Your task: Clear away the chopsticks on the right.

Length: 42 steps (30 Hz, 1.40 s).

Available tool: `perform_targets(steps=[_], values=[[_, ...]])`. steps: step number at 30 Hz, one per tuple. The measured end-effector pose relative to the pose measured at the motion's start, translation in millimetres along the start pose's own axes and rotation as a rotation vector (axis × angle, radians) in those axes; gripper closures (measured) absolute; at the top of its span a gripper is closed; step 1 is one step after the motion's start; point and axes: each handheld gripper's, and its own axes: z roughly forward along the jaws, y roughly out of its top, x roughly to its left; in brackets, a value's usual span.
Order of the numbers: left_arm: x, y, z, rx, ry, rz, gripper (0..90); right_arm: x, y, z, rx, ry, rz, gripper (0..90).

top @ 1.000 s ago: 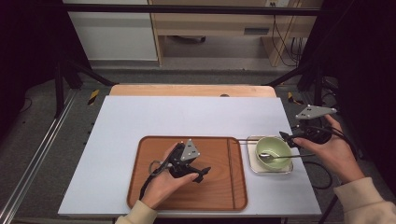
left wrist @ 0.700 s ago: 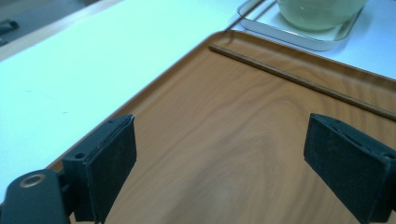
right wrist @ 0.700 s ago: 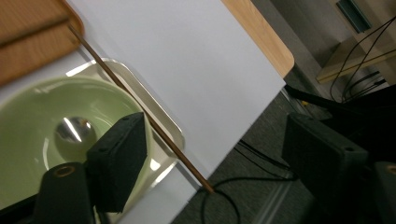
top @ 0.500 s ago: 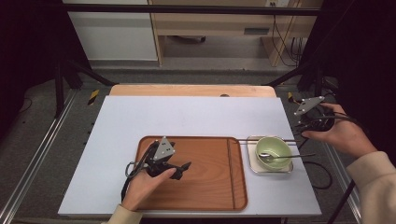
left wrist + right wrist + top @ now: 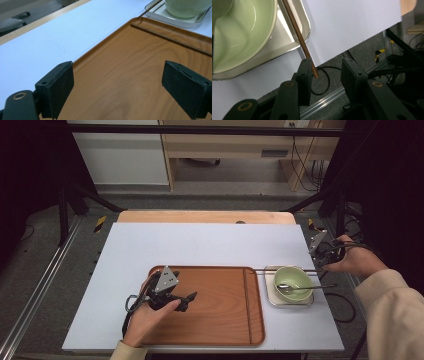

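Since a second ago your right gripper (image 5: 325, 68) has slid off the green bowl (image 5: 293, 279) to its right, its jaws closing around, not yet pinching, the chopstick (image 5: 299, 37) end beside the bowl's tray (image 5: 271, 296), while your left gripper (image 5: 182, 300) hovers open over the wooden tray (image 5: 225, 320), left of the bowl.

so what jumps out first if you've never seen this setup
The wooden tray lying on the white table, with the left gripper hovering open over it. To its right, a pale green bowl with a spoon sits on a small white tray, where the right gripper has just been closing around a chopstick end.
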Motion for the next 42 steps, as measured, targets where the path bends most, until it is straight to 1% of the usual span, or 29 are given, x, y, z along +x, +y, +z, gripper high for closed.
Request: perform_targets(steps=[4, 6, 8, 9, 10, 14, 15, 16, 18, 19, 20, 23, 24, 26, 28, 34, 38, 42], values=[[-0.4, 0.0, 0.5, 0.001, 0.002, 0.001, 10.6, -0.2, -0.1, 14.3, 0.020, 0.032, -0.020, 63.9], [-0.1, -0.2, 0.7, 0.003, 0.001, 0.002, 10.8, -0.7, -0.6, 21.3, 0.028, 0.039, -0.044, 64.1], [0.5, -0.7, 0.8, 0.005, 0.005, -0.002, 10.8, 0.3, -0.3, 26.4, 0.038, 0.059, -0.055, 64.4], [1.0, -0.9, 0.6, 0.005, 0.006, -0.003, 10.9, 0.8, -0.1, 28.9, 0.037, 0.061, -0.055, 64.6], [1.5, -1.0, 0.2, 0.005, 0.008, -0.003, 10.9, 0.8, 0.4, 30.8, 0.040, 0.064, -0.065, 64.8], [2.2, -1.0, -1.3, 0.000, 0.011, -0.005, 11.2, 3.6, 2.0, 37.9, 0.037, 0.071, -0.072, 65.8], [2.4, -1.1, -1.6, 0.000, 0.009, -0.005, 11.2, 5.2, 2.4, 39.4, 0.042, 0.074, -0.060, 65.9], [2.3, -1.3, -1.7, -0.001, 0.011, -0.005, 11.4, 5.6, 2.2, 41.2, 0.042, 0.075, -0.072, 66.0], [2.3, -1.5, -1.5, 0.001, 0.009, -0.004, 11.5, 6.7, 1.4, 44.2, 0.048, 0.087, -0.076, 66.2], [2.3, -1.6, -1.3, 0.003, 0.009, -0.003, 11.5, 6.8, 0.7, 46.1, 0.046, 0.084, -0.080, 66.3], [2.2, -1.6, -1.1, 0.004, 0.009, -0.002, 11.5, 7.5, 0.4, 47.4, 0.048, 0.087, -0.072, 66.4], [2.0, -1.9, -0.1, 0.007, 0.007, -0.003, 11.5, 7.3, -0.5, 50.6, 0.053, 0.091, -0.085, 66.6], [1.8, -2.2, 0.5, 0.008, 0.007, -0.005, 11.5, 7.7, -0.7, 51.5, 0.053, 0.096, -0.079, 66.7], [1.5, -2.5, 1.2, 0.013, 0.009, -0.003, 11.5, 6.8, -1.6, 54.1, 0.055, 0.089, -0.085, 67.0], [1.4, -2.5, 1.6, 0.014, 0.007, -0.003, 11.6, 7.4, -1.6, 56.6, 0.068, 0.095, -0.092, 67.0], [1.9, -2.8, 1.5, 0.016, 0.007, -0.005, 11.7, 8.2, -0.5, 61.7, 0.070, 0.094, -0.110, 68.6], [2.1, -2.8, 1.2, 0.013, 0.008, -0.006, 11.8, 8.4, -0.4, 64.0, 0.076, 0.098, -0.115, 72.5], [3.0, -2.8, 0.4, 0.011, 0.008, -0.007, 11.9, 8.3, 0.0, 65.0, 0.073, 0.093, -0.135, 77.8]])
